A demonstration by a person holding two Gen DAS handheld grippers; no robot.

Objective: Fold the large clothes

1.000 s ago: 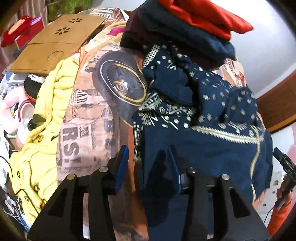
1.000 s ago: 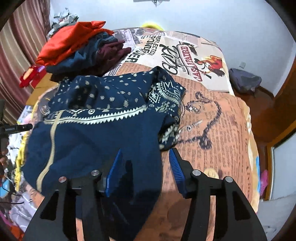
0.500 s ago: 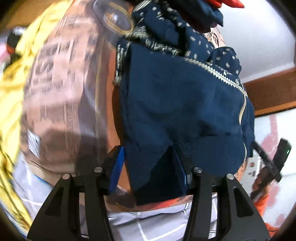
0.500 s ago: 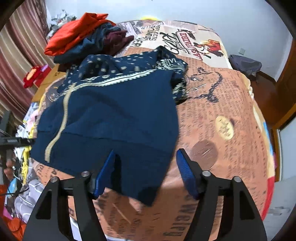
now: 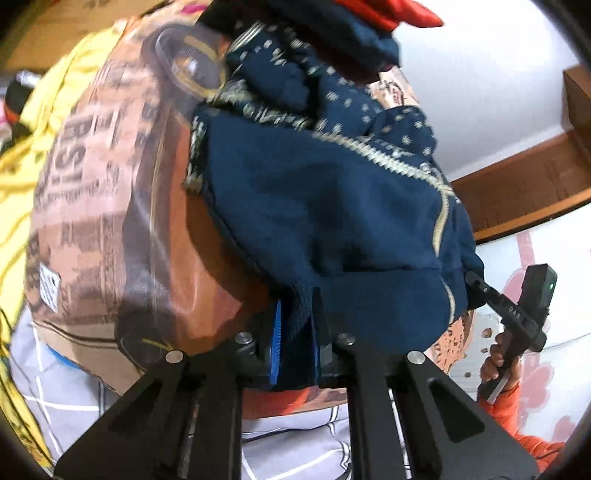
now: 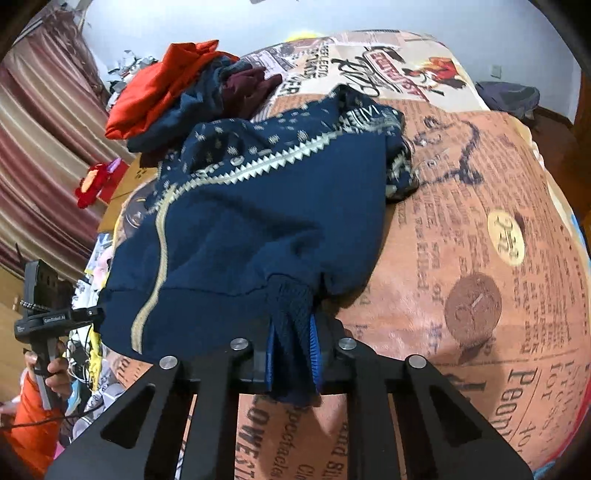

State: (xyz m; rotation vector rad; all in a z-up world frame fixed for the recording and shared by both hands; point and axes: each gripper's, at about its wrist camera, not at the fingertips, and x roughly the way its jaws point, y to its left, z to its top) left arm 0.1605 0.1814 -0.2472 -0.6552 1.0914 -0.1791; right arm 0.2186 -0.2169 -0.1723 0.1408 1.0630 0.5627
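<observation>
Both claws, left claw (image 5: 295, 343) and right claw (image 6: 291, 350), are closing on the near hem of the navy garment (image 6: 258, 221), whose length runs away from them up the bed (image 6: 480, 221).

The left gripper (image 5: 295, 343) is closing its blue-padded fingers (image 5: 275, 341) on the ribbed hem of a navy garment (image 5: 332, 206), cloth bunched between them. The garment spreads ahead of the fingers over a printed bedspread (image 5: 110, 206). Beyond it lies a red cloth (image 5: 391, 11).
</observation>
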